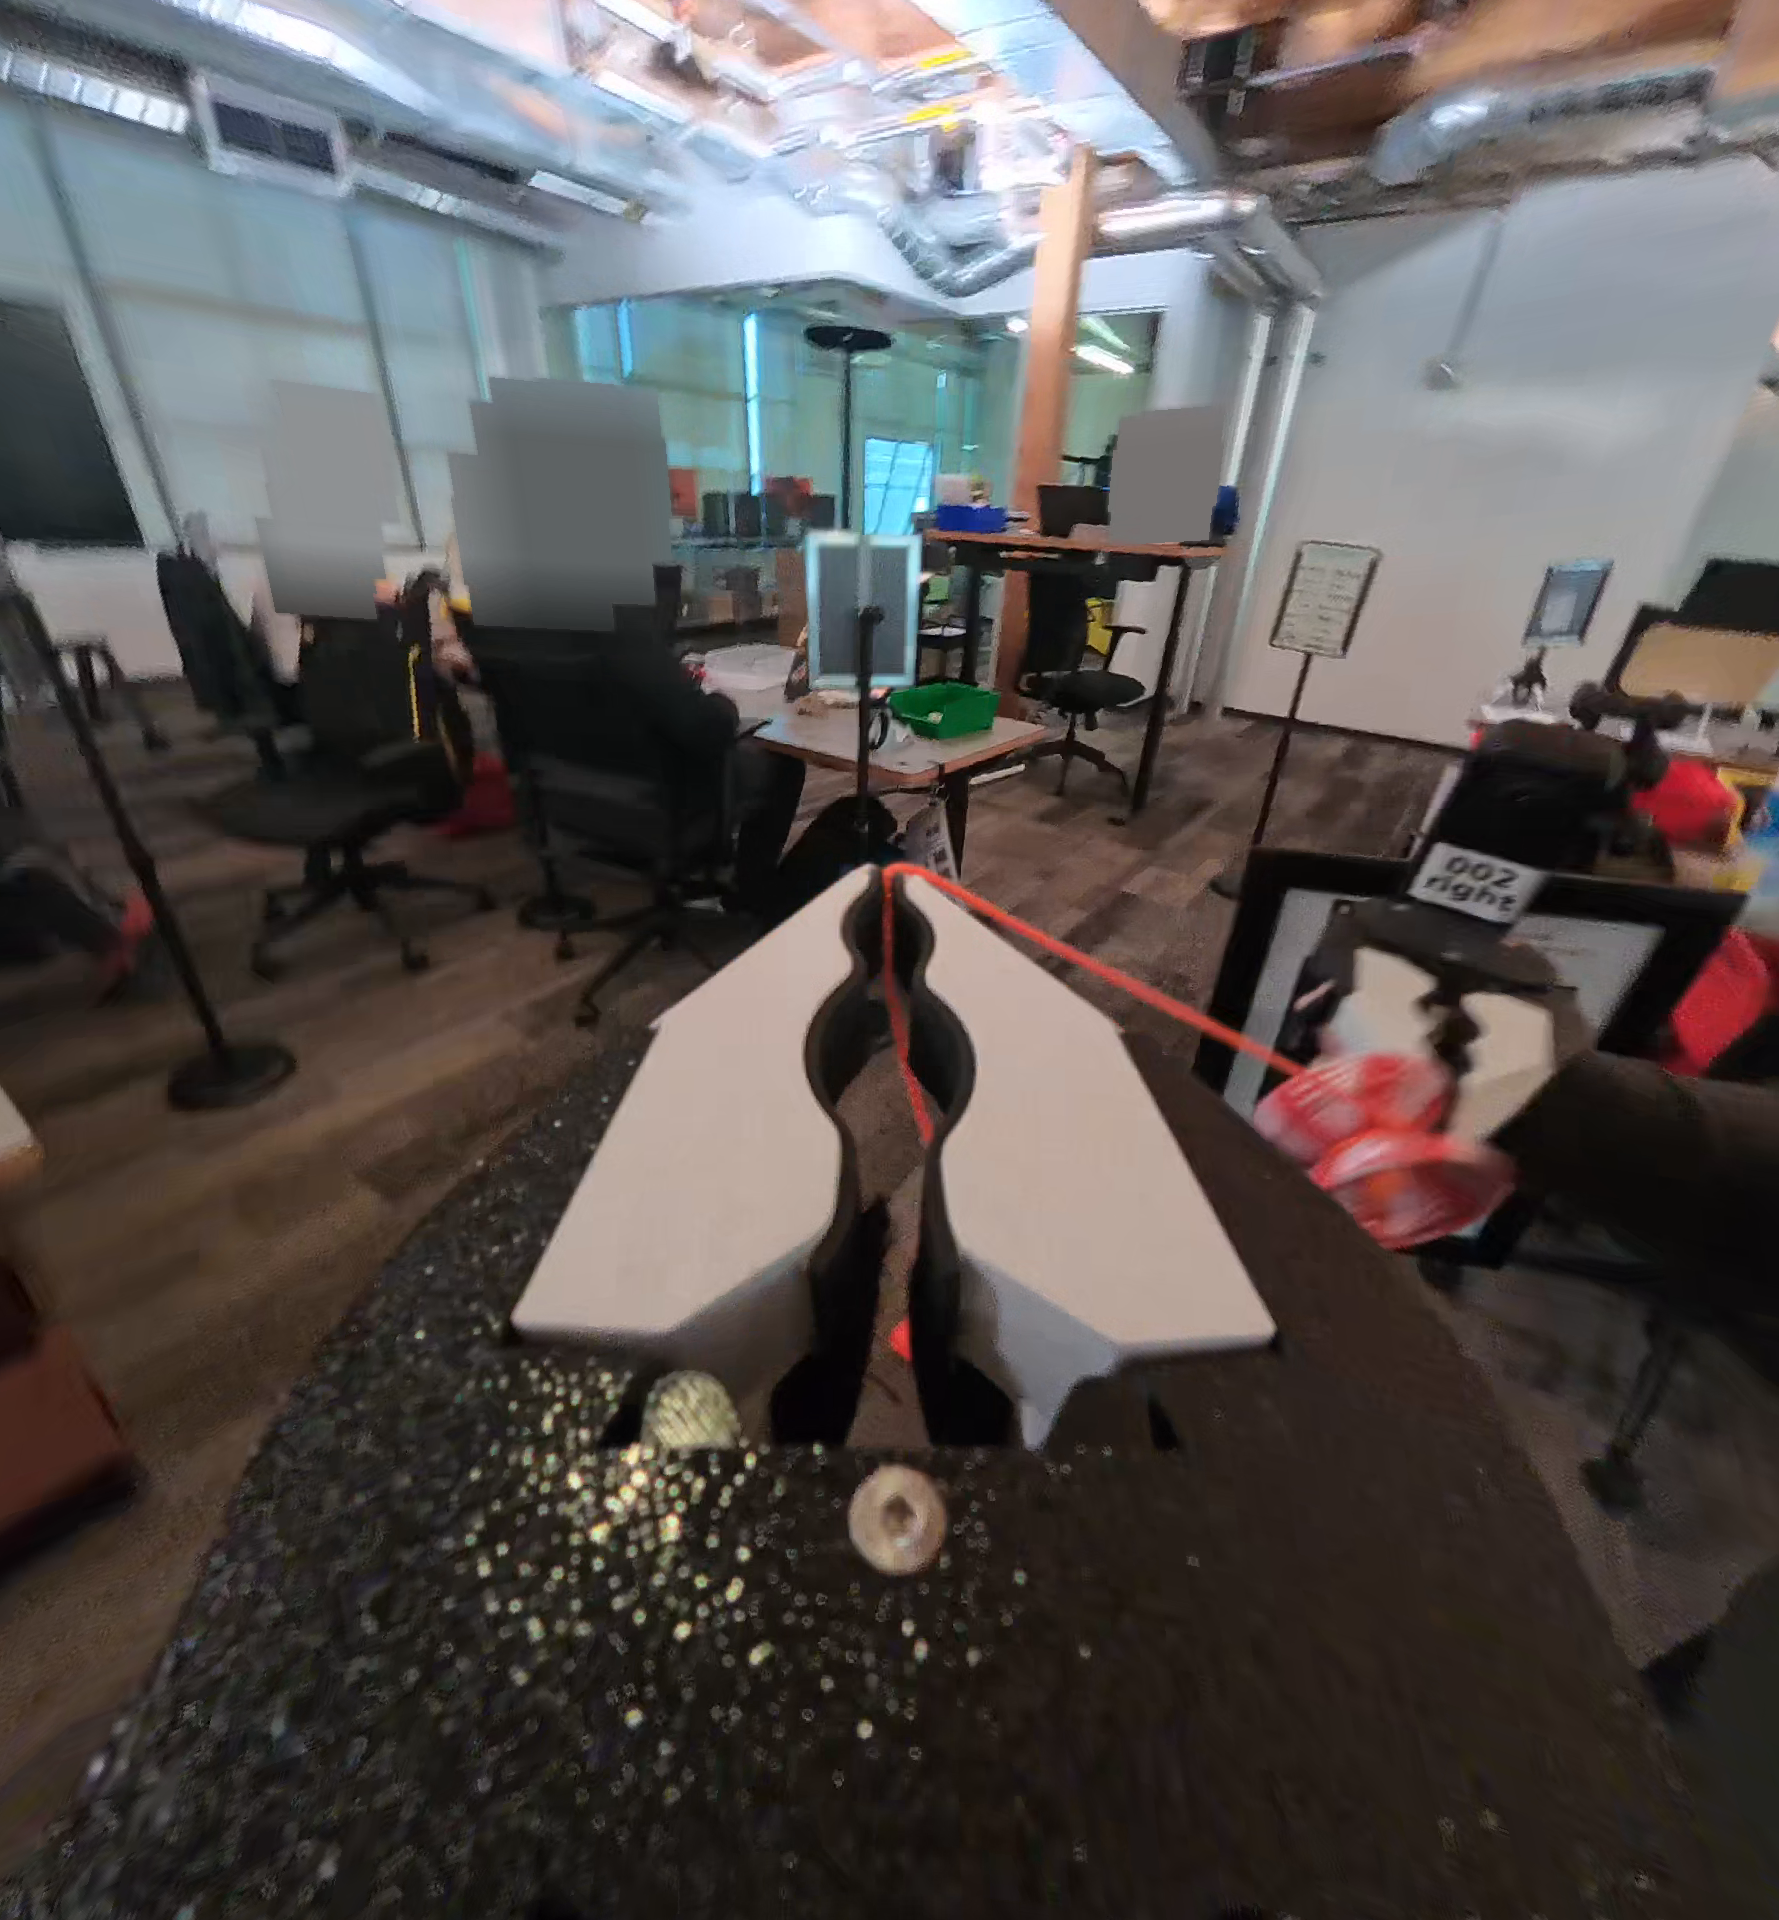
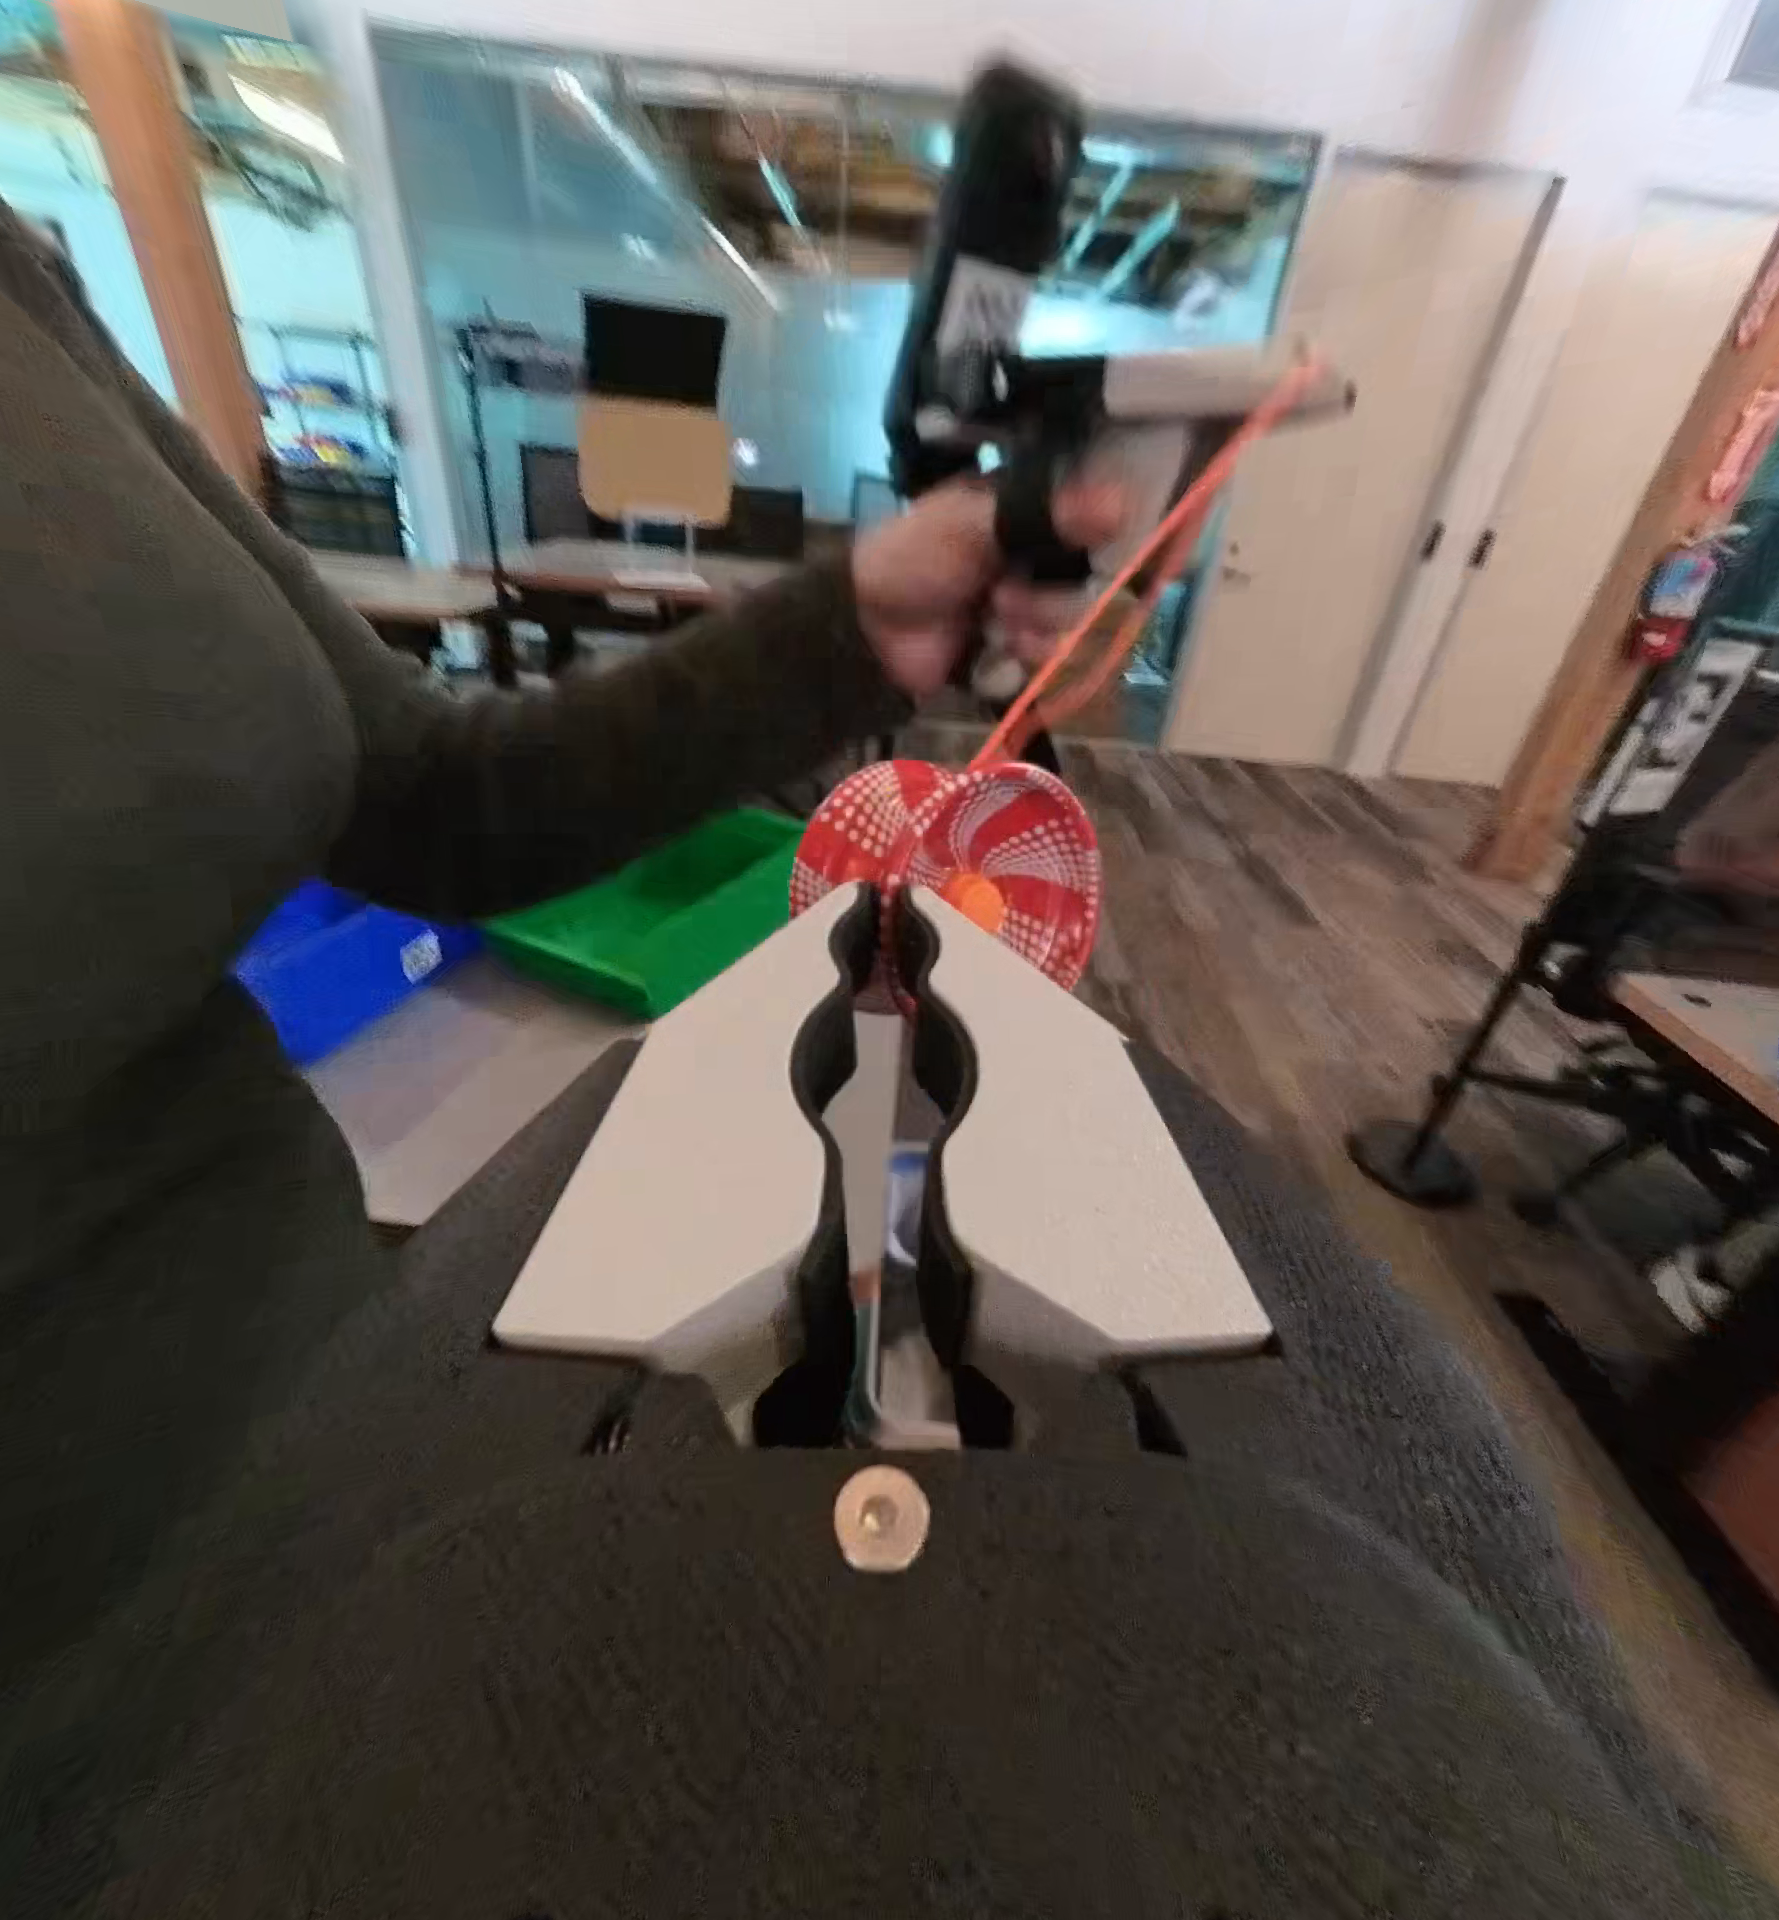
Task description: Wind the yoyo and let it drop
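Observation:
The yoyo (image 2: 952, 868) is red with white dotted swirls and an orange hub. My right gripper (image 2: 893, 902) is shut on its rim and holds it in the air. The yoyo also shows, blurred, in the left wrist view (image 1: 1378, 1143), low at the right, with the right gripper (image 1: 1451, 1023) behind it. Its orange-red string (image 1: 1082, 961) runs taut up to my left gripper (image 1: 890, 881), which is shut on the string at its tips. In the right wrist view the string (image 2: 1124, 592) rises to the left gripper (image 2: 1326, 395), held in a hand, higher and farther off.
A green bin (image 2: 656, 914) and a blue bin (image 2: 334, 961) lie on a table below the right gripper. A person's dark sleeve (image 2: 552, 748) crosses the left of that view. Office chairs (image 1: 345, 748), a black stand (image 1: 220, 1060) and desks fill the room. Spacing between my two grippers at the tips: around 20 cm.

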### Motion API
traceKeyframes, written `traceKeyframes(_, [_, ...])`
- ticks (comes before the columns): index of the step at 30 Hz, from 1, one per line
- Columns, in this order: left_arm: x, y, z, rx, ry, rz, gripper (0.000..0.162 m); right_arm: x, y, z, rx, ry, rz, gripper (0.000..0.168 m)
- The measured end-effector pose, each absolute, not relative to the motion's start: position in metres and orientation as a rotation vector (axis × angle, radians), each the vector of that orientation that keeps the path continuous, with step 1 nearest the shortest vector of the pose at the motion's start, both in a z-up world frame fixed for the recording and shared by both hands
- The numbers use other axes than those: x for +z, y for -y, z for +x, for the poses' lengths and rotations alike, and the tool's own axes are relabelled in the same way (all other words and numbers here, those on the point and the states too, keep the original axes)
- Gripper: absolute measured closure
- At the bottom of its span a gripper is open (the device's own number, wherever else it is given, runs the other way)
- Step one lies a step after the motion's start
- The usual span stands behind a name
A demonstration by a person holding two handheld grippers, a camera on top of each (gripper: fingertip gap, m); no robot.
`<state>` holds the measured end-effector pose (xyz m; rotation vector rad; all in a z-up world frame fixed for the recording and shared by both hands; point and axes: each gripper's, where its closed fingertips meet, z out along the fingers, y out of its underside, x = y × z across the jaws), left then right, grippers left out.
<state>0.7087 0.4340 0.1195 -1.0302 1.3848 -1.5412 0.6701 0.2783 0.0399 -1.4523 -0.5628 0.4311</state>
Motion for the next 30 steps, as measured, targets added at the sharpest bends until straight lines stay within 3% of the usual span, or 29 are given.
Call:
traceKeyframes(5, [0.017,-0.432,0.728,-1.592,-1.49,-1.313,0.162,0.102,-0.263,0.681,0.6,0.416,-1.153,0.167])
traceKeyframes(8, [-0.048,-0.377,0.722,-1.65,-1.754,-1.436,0.162,0.112,-0.28,0.709,0.425,0.287,-1.171,0.168])
traceKeyframes(10, [-0.065,-0.33,0.702,-1.71,-1.936,-1.466,0.162,0.109,-0.293,0.733,0.263,0.196,-1.227,0.167])
traceKeyframes(12, [-0.043,-0.283,0.678,-1.893,-2.031,-1.381,0.162,0.098,-0.301,0.758,0.114,0.13,-1.305,0.167])
traceKeyframes(16, [0.047,-0.241,0.635,-2.143,-2.071,-0.952,0.162,0.078,-0.302,0.774,-0.008,0.176,-1.412,0.167])
traceKeyframes(23, [0.142,-0.315,0.662,-1.746,-1.7,-0.79,0.162,0.04,-0.303,0.711,0.089,0.538,-1.562,0.167])
traceKeyframes(27, [0.15,-0.365,0.674,-1.832,-1.484,-0.943,0.162,0.081,-0.269,0.655,0.564,0.631,-1.301,0.167])
traceKeyframes(30, [0.108,-0.386,0.691,-1.729,-1.468,-1.108,0.162,0.131,-0.247,0.652,0.744,0.556,-1.051,0.167])
